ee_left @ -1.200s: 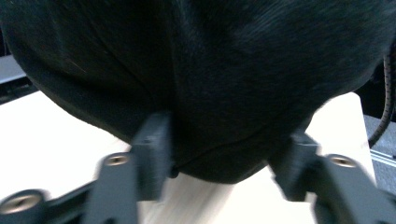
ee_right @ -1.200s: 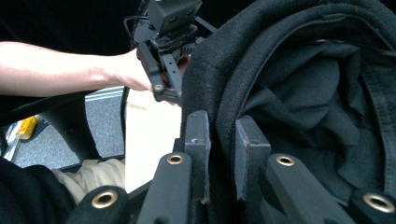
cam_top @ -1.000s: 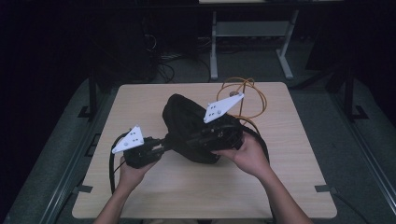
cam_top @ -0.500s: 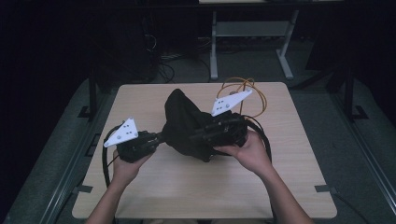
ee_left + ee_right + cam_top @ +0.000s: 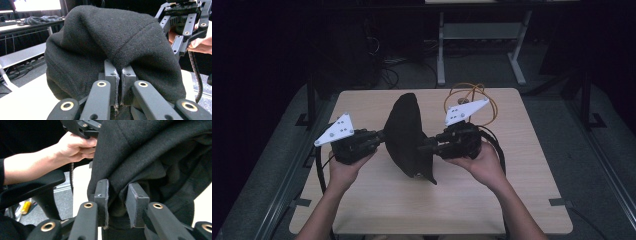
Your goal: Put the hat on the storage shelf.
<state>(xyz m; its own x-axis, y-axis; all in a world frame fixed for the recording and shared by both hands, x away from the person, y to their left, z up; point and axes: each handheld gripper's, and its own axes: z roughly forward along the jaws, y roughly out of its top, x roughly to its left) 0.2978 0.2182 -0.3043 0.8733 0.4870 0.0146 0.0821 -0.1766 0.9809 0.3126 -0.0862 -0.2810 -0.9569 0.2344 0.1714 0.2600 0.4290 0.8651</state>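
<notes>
Black cloth (image 5: pixel 407 135) hangs over the table (image 5: pixel 522 200), stretched between both grippers with its long axis near-far. Left gripper (image 5: pixel 379 136) pinches its left edge with jaws pressed together; right gripper (image 5: pixel 424 148) pinches the opposite side, jaws slightly parted around a thicker fold.

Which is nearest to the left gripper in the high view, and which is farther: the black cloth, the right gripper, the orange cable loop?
1. The black cloth: held in the left gripper, just to its right.
2. The right gripper: on the other side of the cloth, also gripping it.
3. The orange cable loop: at the far right part of the table, behind the right gripper.
</notes>
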